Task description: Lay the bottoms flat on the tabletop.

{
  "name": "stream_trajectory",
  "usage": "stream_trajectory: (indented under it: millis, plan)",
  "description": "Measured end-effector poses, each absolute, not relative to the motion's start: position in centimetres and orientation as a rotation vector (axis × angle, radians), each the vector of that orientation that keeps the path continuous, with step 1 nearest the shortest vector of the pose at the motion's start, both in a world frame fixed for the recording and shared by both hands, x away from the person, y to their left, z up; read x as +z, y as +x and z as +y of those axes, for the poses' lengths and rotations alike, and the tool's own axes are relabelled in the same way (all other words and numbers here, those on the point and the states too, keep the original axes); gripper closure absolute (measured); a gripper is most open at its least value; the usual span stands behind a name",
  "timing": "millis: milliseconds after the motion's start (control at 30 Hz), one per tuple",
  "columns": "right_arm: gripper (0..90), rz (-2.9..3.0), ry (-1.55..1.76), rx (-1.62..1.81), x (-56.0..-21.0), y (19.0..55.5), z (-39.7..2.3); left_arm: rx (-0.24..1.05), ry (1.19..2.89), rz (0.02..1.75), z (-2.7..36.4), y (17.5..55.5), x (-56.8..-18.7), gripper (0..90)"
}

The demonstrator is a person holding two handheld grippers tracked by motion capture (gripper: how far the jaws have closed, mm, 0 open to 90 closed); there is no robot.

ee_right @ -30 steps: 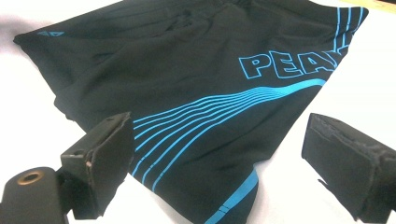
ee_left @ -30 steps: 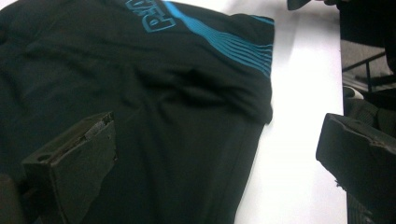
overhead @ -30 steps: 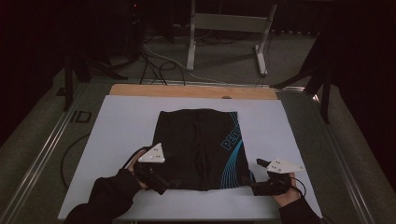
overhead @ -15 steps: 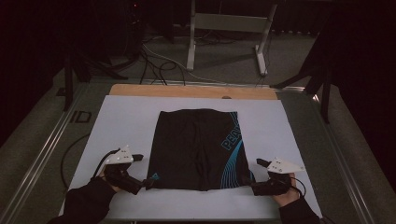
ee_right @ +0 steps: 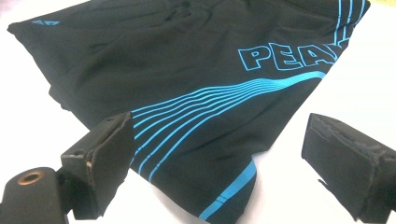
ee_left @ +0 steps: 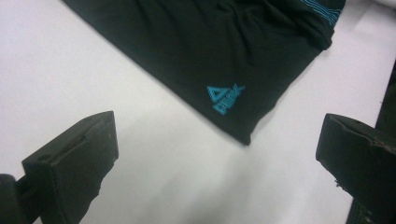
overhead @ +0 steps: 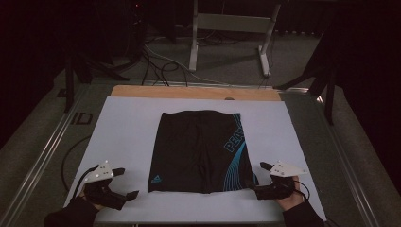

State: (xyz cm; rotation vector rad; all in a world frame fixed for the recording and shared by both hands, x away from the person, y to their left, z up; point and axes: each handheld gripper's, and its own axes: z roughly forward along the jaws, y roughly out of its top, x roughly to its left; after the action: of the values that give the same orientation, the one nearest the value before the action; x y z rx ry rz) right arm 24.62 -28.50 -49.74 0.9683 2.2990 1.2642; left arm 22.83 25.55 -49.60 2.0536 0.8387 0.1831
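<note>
Left gripper: your left gripper [overhead: 120,182] sits at the near left of the table, jaws spread wide and holding nothing. It rests well clear of the garment, so its camera frames the hem corner between the two jaws.
Right gripper: your right gripper [overhead: 259,178] is at the near right, jaws parted and empty, just beside the other hem corner. From that spot a short push forward would likely take the corner.
Shorts: the black fabric shorts with turquoise stripes and lettering [overhead: 201,149] lie flat in the middle of the white sheet, hem toward you, waistband away. In the left gripper view the small turquoise triangle logo [ee_left: 224,97] marks the near left leg; in the right gripper view the curved stripes [ee_right: 205,112] run toward the near right corner.
Why so: the shorts look spread for a fold, and you flank them so that each hand can take one corner.
White sheet: the white table cover [overhead: 127,127] carries the shorts alone.
Containers: no box, bin or tray is on the table, so nothing is held in one.
Far edge: a bare wooden strip [overhead: 189,92] shows beyond the sheet.
</note>
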Motion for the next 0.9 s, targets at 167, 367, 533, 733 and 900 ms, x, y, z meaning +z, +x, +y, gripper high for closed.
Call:
stream_trajectory:
  millis: [167,367,533,733,900]
  plan:
    - [9.9,2.309,0.970,1.262,-49.86,24.60,-28.48,0.144,2.063,0.842,25.17,23.03,-50.46,0.3]
    - [9.9,2.301,0.977,1.267,-49.89,24.60,-28.67,0.211,2.036,0.866,25.05,23.08,-50.19,0.3]
    - [9.9,2.302,0.979,1.251,-50.03,24.44,-28.75,0.221,2.028,0.852,24.88,23.00,-49.93,0.3]
    - [9.9,2.303,0.984,1.251,-50.04,24.37,-28.86,0.217,2.042,0.837,24.58,23.02,-50.09,0.3]
    - [9.9,2.307,0.986,1.246,-50.07,24.37,-28.84,0.212,2.047,0.841,24.54,23.10,-50.25,0.3]
